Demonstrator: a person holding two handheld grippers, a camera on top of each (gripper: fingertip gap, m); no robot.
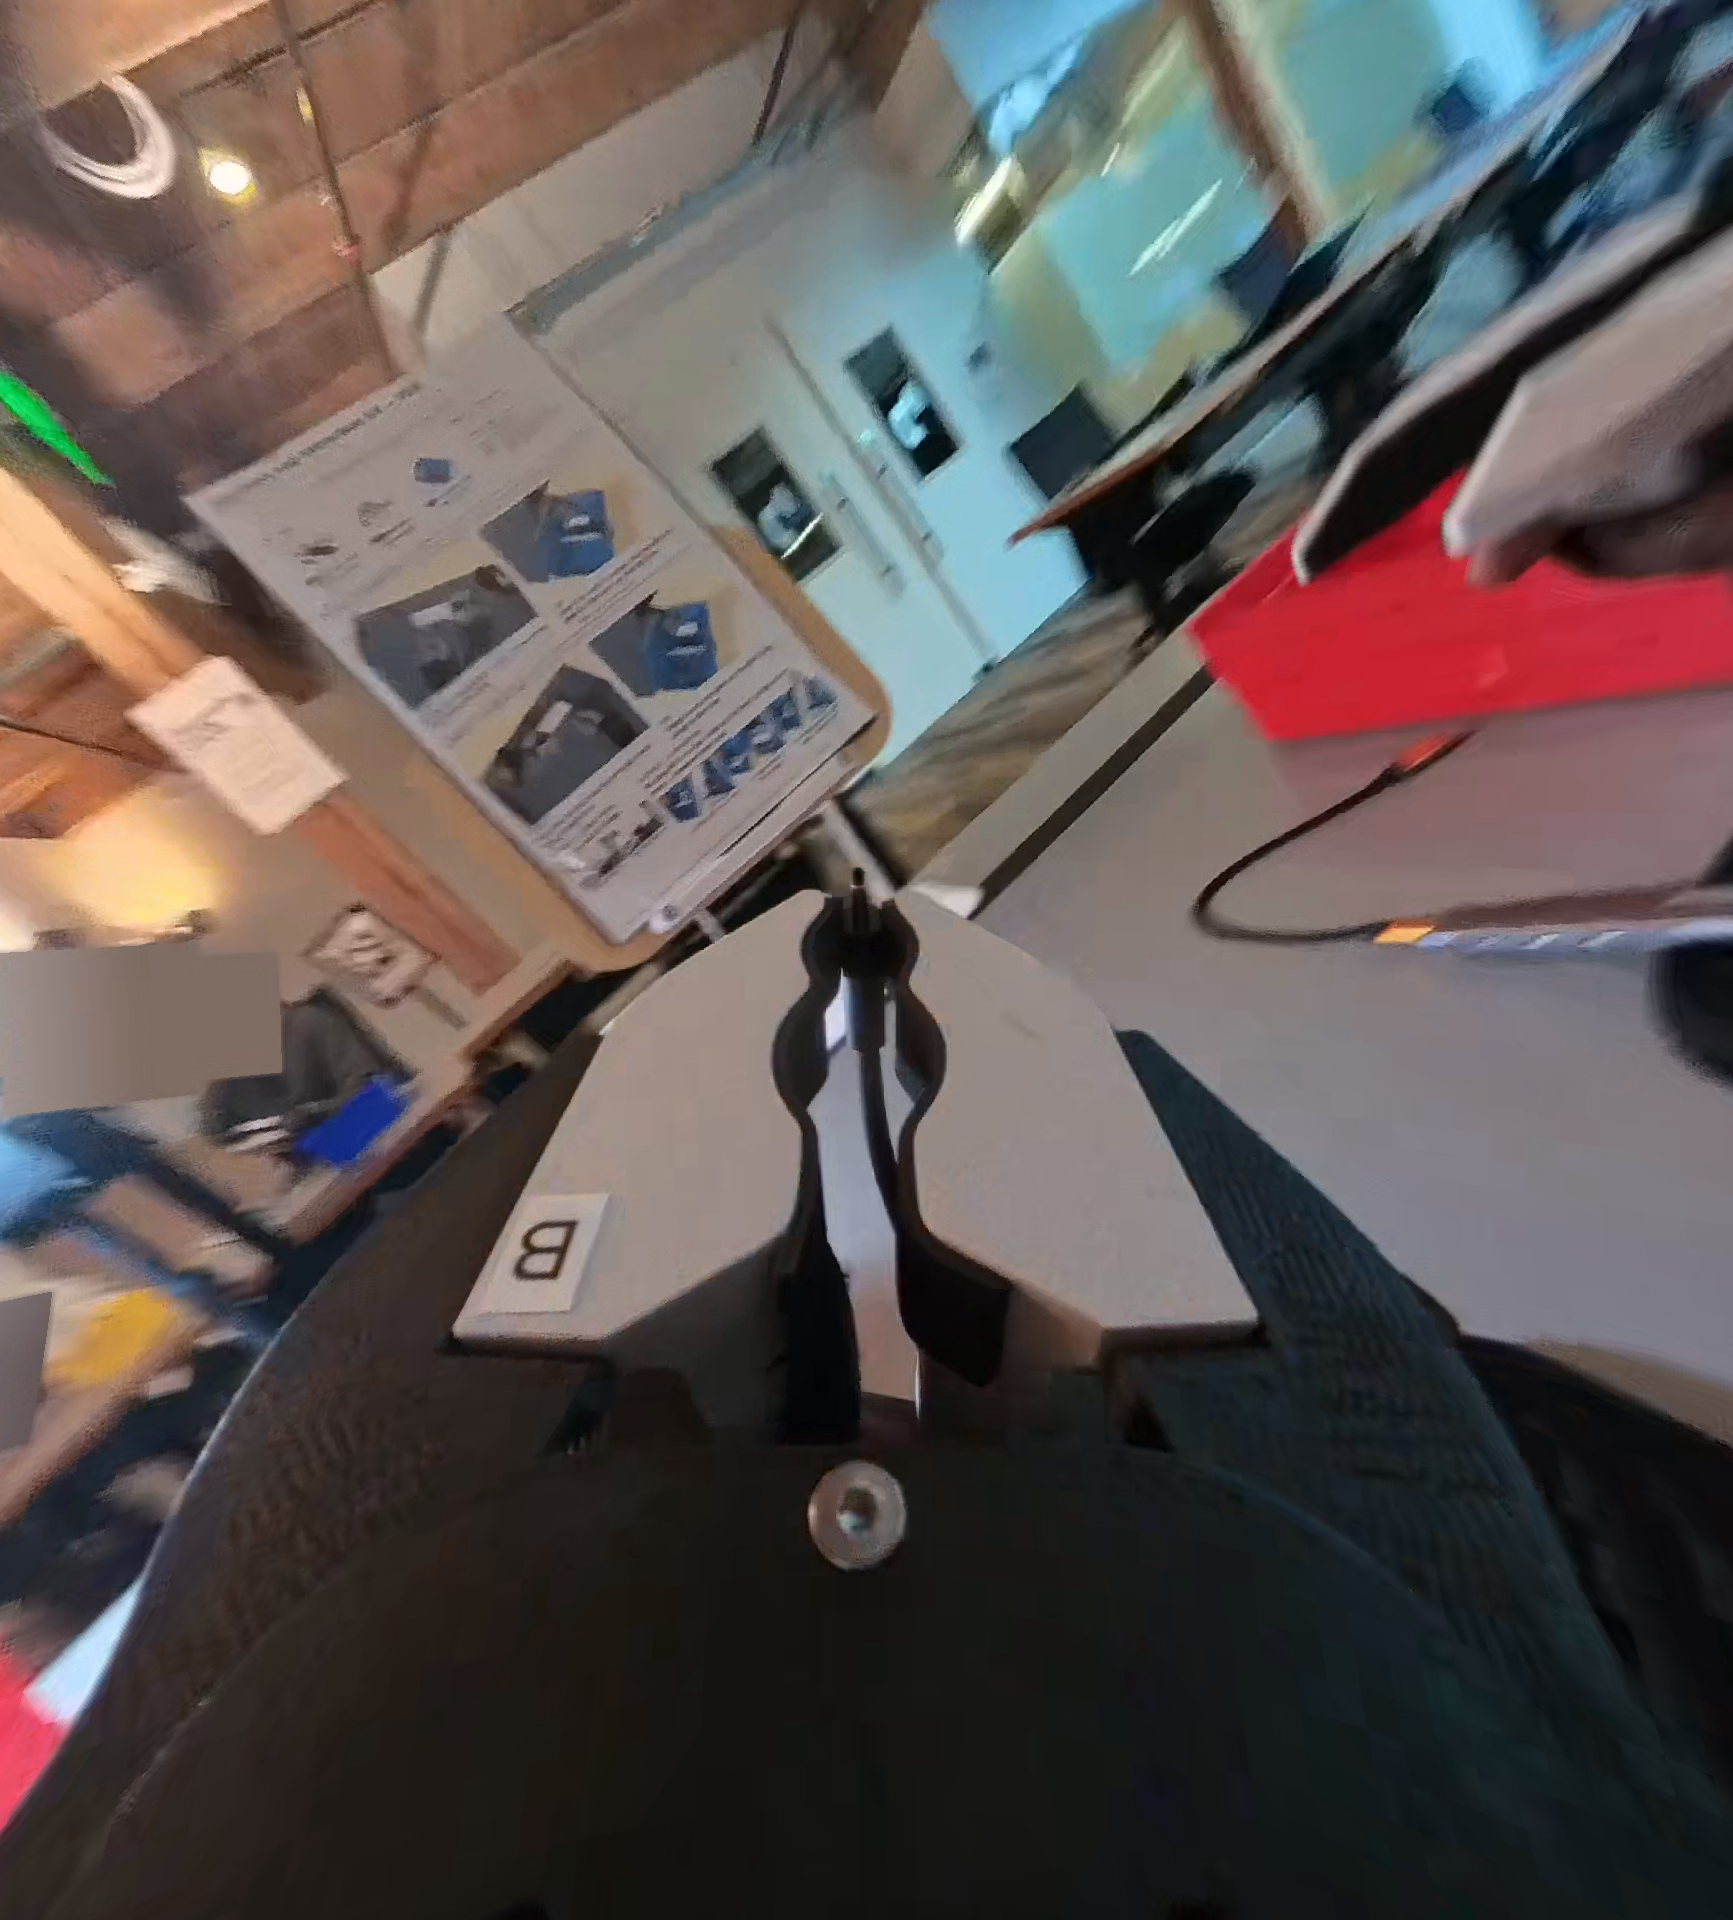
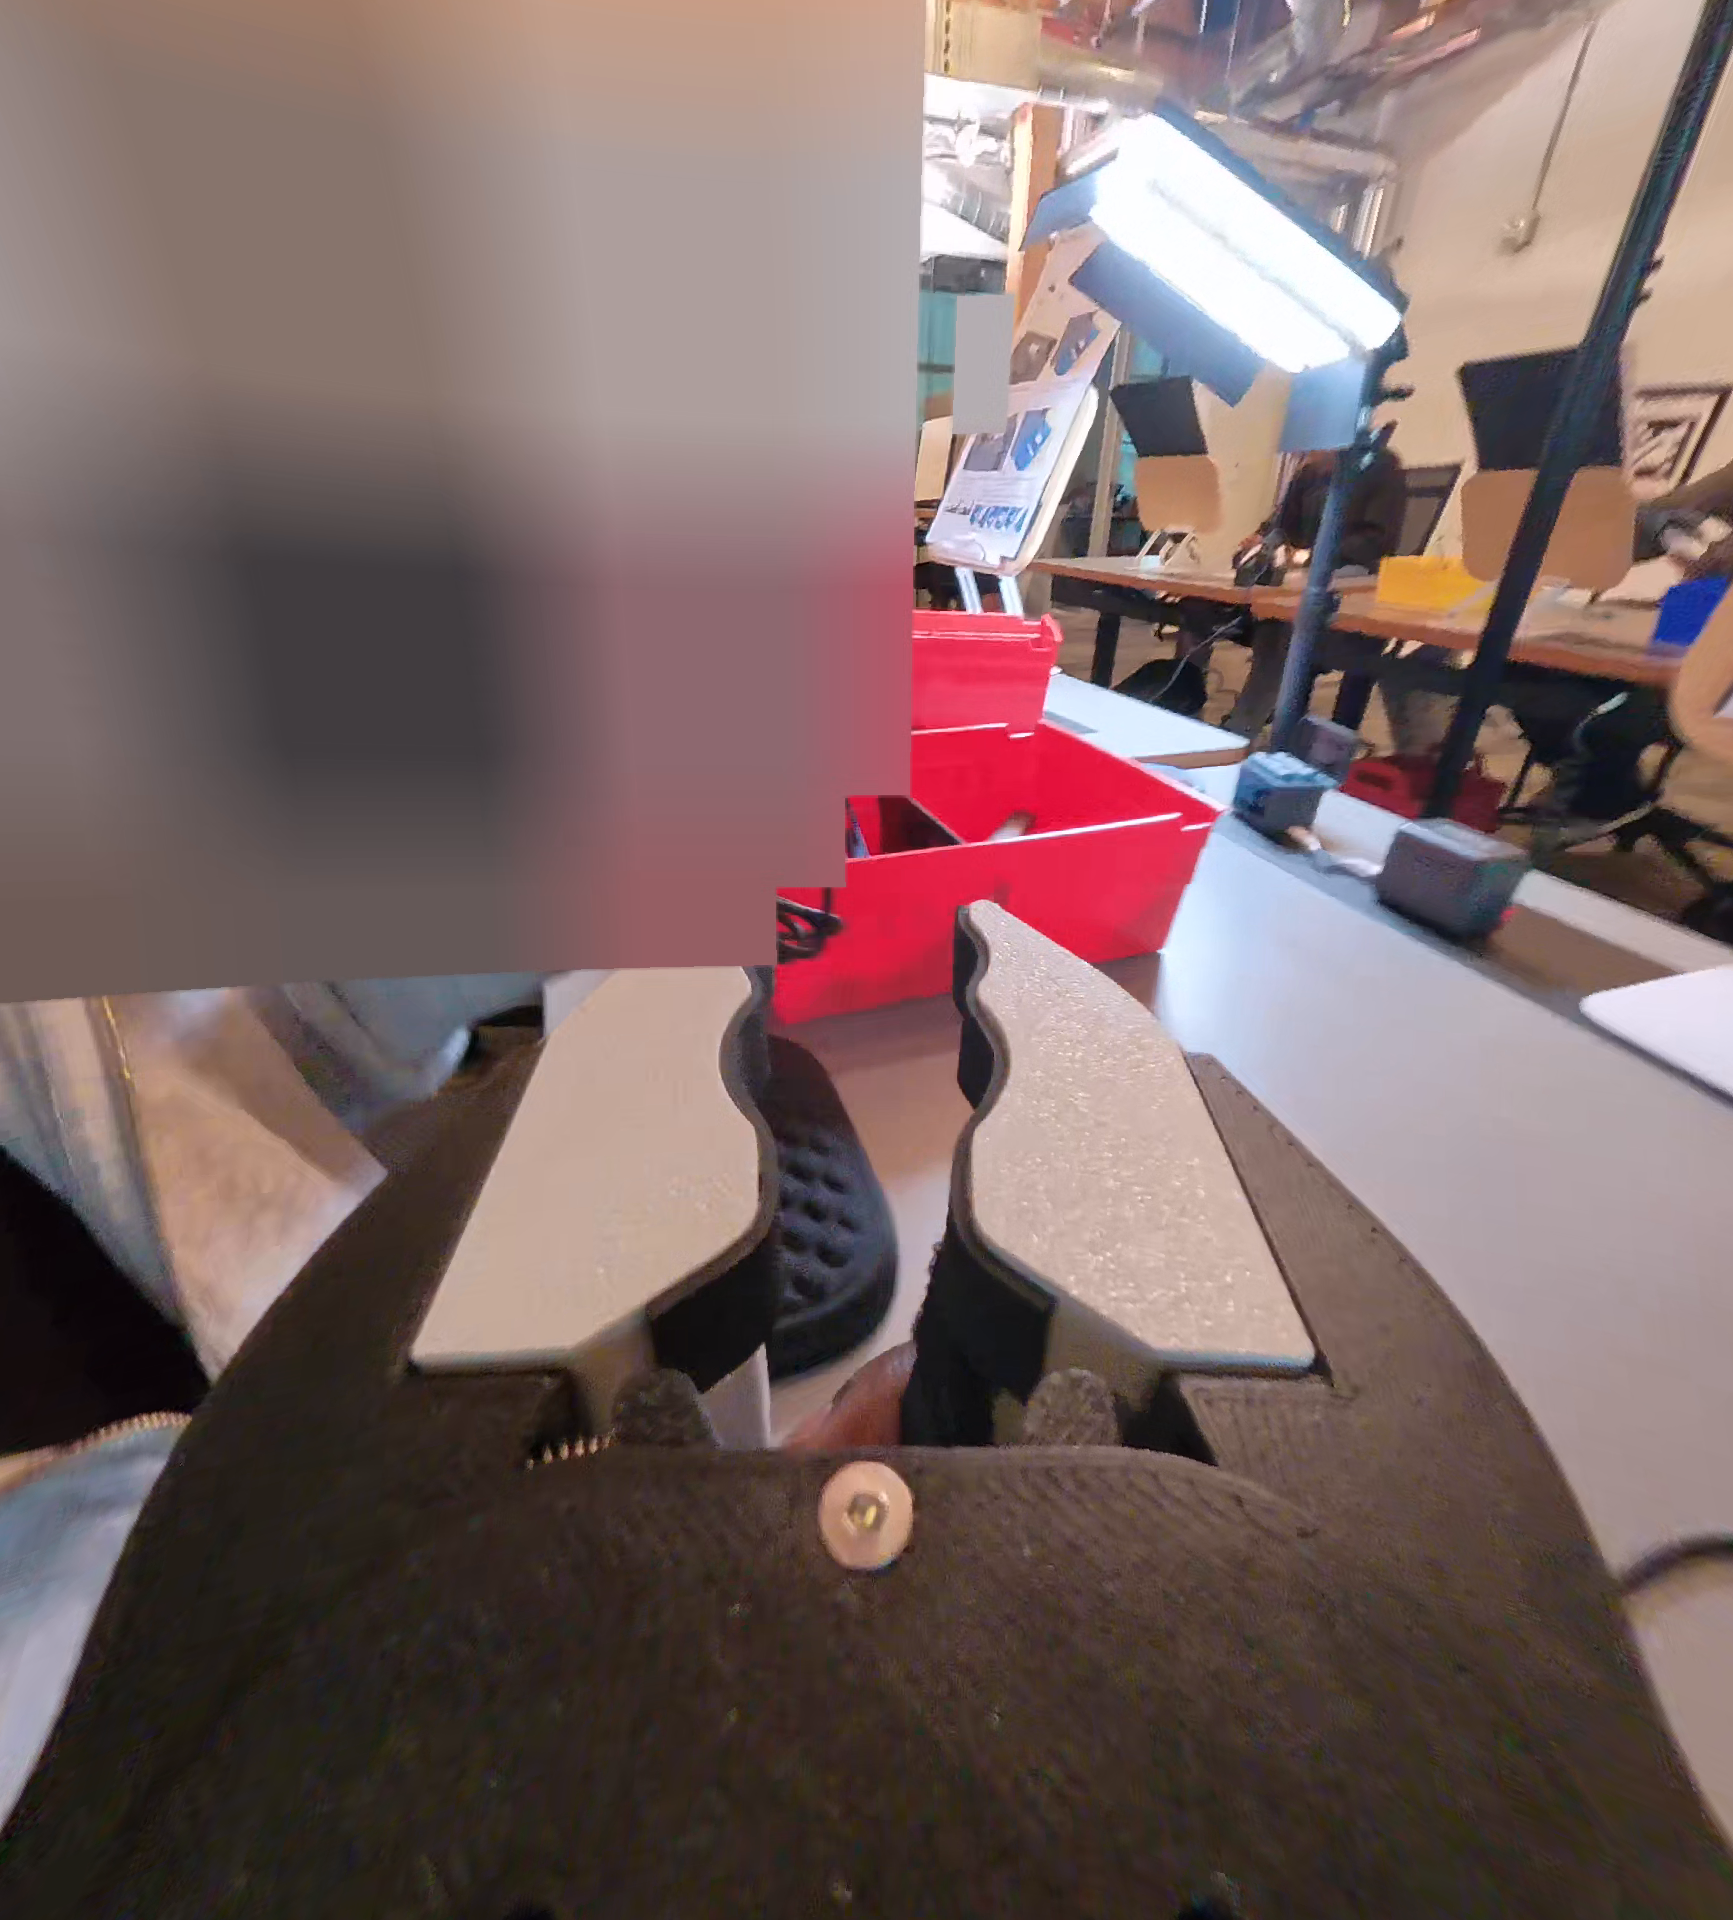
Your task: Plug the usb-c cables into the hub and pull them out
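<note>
A USB-C cable (image 1: 867,1049) is pinched plug-forward by the left tool (image 1: 857,935) for insertion; the right tool (image 2: 862,997) is spread, empty.

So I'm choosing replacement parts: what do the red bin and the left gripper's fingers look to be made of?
The red bin looks like moulded plastic, smooth and slightly glossy, with thin even walls and a divider inside. The left gripper fingers look like 3D-printed plastic: matte, grainy grey faces edged with black wavy pads, possibly rubber, closed on the black cable.
</note>
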